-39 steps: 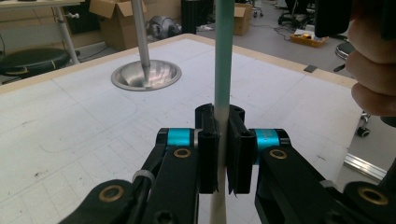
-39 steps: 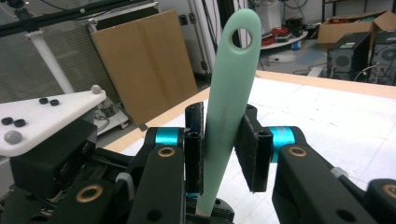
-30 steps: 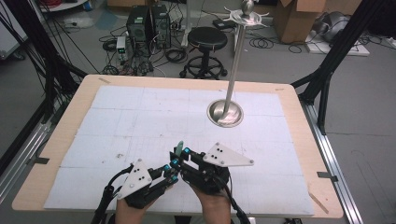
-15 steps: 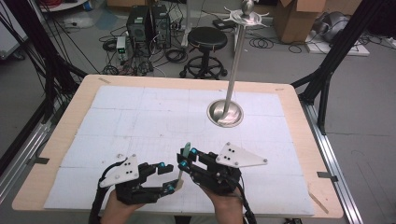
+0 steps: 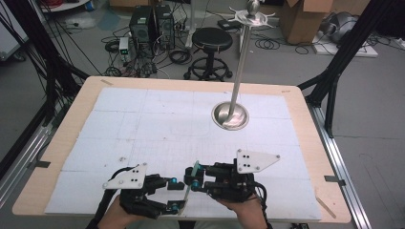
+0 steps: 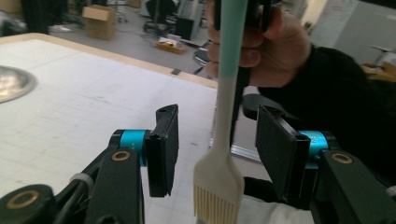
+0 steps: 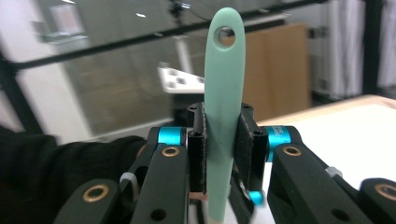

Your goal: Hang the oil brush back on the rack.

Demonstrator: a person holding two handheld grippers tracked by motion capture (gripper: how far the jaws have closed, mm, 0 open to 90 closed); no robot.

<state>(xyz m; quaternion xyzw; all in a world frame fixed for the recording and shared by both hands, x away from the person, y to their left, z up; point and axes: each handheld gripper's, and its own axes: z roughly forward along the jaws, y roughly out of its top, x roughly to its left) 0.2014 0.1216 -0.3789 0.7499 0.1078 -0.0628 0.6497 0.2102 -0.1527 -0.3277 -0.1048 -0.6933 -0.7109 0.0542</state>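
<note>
Left claw (image 5: 175,193): at about 7 o'clock on the worktop, near the front edge, pointing to 3 o'clock. Its jaws have just been opening and now stand well apart, pads off the brush. In the left gripper view the bristle end hangs in the gap between the two black jaws, touching neither.

Left hand (image 5: 111,218): cut off by the bottom edge of the high view, under the grey three-cornered plate.

Pastry brush (image 5: 189,183): at 6 o'clock on the worktop, between the two claws. In the high view it is a thin pale sliver, hard to make out. In the left gripper view (image 6: 227,116) the handle is mint green above and cream below, ending in a flat cream head with short bristles; the bristle tips are cut off by the frame's lower edge.

Right claw (image 5: 195,175): just right of 6 o'clock, pointing to 9 o'clock. Its jaws are closed tight on the green handle (image 7: 223,121), which stands upright between the pads with its hanging hole at 12 o'clock above them. The lower handle is hidden behind the jaws.

Right hand (image 5: 243,210): partly under the claw body, sleeve cut off at the bottom.

Worktop (image 5: 143,119): covered in white sheets.

Metal stand (image 5: 230,116): round base at about 1 o'clock, well apart from both claws; pole rising to a disc and knob.
</note>
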